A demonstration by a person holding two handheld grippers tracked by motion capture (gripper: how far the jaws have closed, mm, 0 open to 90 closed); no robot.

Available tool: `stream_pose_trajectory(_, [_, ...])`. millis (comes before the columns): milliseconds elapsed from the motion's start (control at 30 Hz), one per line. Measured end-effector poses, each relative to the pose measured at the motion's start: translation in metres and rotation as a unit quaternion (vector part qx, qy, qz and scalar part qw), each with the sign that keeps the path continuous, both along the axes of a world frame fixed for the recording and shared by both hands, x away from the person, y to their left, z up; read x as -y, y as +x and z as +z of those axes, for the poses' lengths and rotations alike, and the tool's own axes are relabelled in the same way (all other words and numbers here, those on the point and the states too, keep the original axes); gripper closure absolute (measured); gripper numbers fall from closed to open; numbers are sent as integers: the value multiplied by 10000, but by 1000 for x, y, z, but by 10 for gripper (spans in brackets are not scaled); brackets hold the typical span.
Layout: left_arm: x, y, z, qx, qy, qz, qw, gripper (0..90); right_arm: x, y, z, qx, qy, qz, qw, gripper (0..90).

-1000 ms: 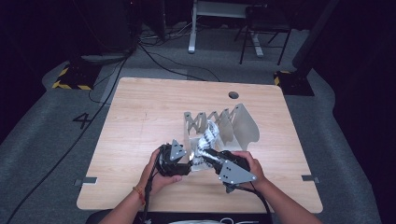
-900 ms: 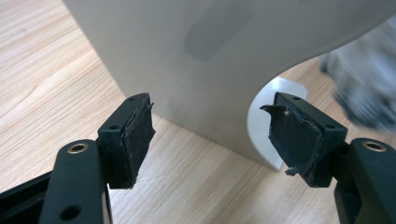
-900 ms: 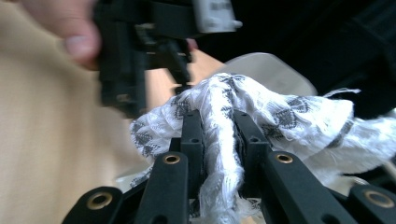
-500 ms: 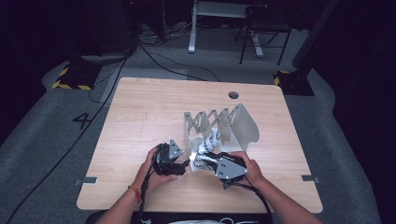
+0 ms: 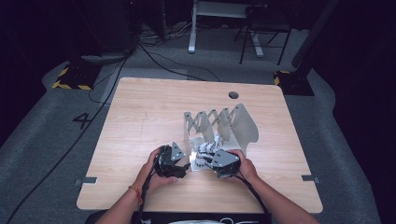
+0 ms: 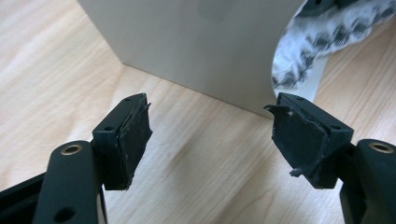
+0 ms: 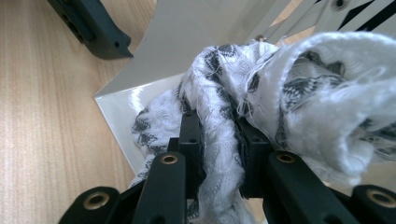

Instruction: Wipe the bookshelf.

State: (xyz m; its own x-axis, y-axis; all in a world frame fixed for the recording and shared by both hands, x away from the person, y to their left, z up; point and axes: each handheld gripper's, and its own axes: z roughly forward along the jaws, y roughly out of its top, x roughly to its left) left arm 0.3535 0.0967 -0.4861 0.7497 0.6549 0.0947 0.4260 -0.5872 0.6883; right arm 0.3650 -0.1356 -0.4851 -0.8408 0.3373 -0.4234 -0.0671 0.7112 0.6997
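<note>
A white cloth with a black pattern (image 5: 204, 151) lies bunched at the front foot of a grey metal accordion rack (image 5: 243, 123) on the wooden table (image 5: 149, 107). My right gripper (image 7: 219, 140) is shut on a fold of the cloth (image 7: 303, 84), which rests on the rack's shiny base plate (image 7: 121, 105). In the high view the right gripper (image 5: 206, 161) points left into the cloth. My left gripper (image 6: 210, 135) is open with nothing between its jaws. It faces the rack's end plate (image 6: 196, 42), with the cloth (image 6: 327, 42) off to the upper right. It sits just left of the cloth (image 5: 186, 164).
The rack's upright dividers (image 5: 210, 121) fan out behind the cloth. A round cable hole (image 5: 233, 95) is in the table's far edge. Bare wood stretches to the left and back of the table. Cables run over the floor beyond it.
My right gripper has drawn a little forward and left toward the rack with the cloth in it. The left gripper has hardly moved.
</note>
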Motion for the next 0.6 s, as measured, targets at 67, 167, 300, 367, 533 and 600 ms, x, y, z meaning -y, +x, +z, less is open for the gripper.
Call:
stream_pose_trajectory(67, [3, 0, -2, -29, 63, -68, 10000, 267, -2, -2, -1, -90, 48, 108, 9999, 760])
stream_pose_trajectory(167, [4, 1, -5, -70, 101, -145, 9998, 255, -6, -11, 3, -81, 92, 486, 9987, 763])
stream_pose_trajectory(300, [3, 2, -7, -147, 92, -160, 9997, 231, -12, -26, 9, -47, 26, 976, 9952, 765])
stream_pose_trajectory(367, [3, 3, -8, -167, 133, -201, 9996, 216, -13, -32, 12, -37, -37, 1129, 9936, 765])
stream_pose_trajectory(533, [2, 3, -9, -205, 117, -216, 9995, 207, -7, -43, 32, 534, 85, 1156, 9918, 769])
stream_pose_trajectory(600, [1, 4, -10, -226, 84, -223, 9995, 204, -2, -46, 44, 712, 299, 1135, 9905, 770])
